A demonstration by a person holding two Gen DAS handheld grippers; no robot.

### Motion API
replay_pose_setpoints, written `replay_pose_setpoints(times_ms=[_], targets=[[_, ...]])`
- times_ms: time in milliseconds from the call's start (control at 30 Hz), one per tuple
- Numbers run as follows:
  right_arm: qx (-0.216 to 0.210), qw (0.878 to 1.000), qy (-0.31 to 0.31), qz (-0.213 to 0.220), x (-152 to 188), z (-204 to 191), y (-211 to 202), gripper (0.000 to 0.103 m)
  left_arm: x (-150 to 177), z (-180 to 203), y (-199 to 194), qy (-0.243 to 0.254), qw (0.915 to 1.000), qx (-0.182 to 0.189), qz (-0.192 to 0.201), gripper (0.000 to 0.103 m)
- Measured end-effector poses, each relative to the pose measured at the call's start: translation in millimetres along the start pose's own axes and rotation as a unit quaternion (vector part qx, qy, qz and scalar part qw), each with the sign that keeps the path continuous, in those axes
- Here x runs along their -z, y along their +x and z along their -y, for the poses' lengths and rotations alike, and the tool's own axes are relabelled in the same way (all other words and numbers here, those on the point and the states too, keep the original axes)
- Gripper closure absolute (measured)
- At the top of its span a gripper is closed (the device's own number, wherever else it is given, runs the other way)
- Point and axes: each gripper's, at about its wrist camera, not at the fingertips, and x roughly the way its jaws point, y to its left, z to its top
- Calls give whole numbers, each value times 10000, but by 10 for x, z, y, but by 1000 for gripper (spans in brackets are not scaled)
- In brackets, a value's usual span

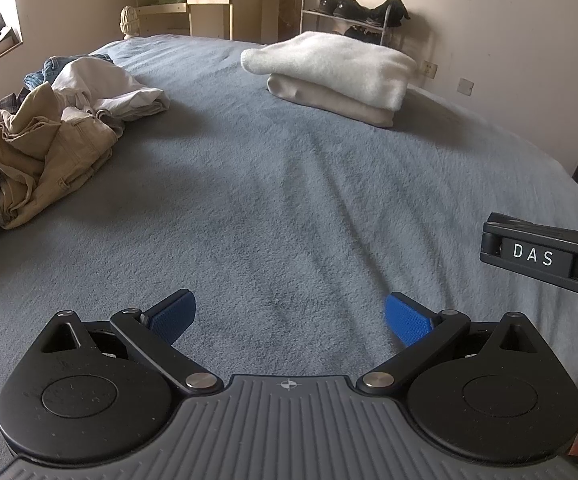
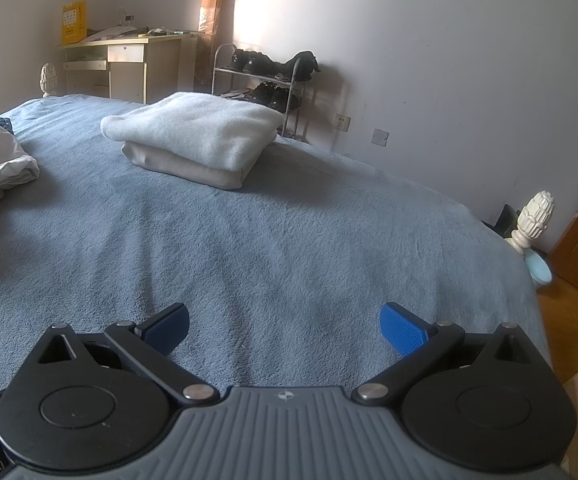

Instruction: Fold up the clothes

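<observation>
Plainly, from the left wrist view, the left gripper [image 1: 288, 314] hangs spread and empty over the grey-blue fleece bedcover [image 1: 289, 208], a crumpled heap of unfolded khaki, white and plaid clothes [image 1: 49, 128] off left, partly cropped. From the right wrist view, the right gripper [image 2: 285, 324] gapes empty too, facing the stack of folded white and beige garments [image 2: 197, 144]; next likely means fetching a piece from that heap, barely visible here.

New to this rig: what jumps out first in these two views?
The folded white stack sits neatly on the far side of the blue blanket, against the rumpled clothes pile heaped at its left edge. Both the left hand-held gripper and the right hand-held gripper hover open and empty over bare blanket.
</observation>
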Motion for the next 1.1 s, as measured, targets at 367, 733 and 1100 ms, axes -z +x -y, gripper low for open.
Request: replay_pose_setpoints(times_ms=[367, 733, 1100], targets=[[-1, 10000, 6, -11, 1, 3, 10, 0, 7, 4, 2, -6, 10000, -5, -29, 1], [-3, 10000, 2, -15, 10, -7, -1, 0, 11, 4, 4, -12, 10000, -6, -55, 1], [-2, 10000, 7, -15, 31, -9, -10, 0, 14, -6, 11, -21, 10000, -27, -64, 1]])
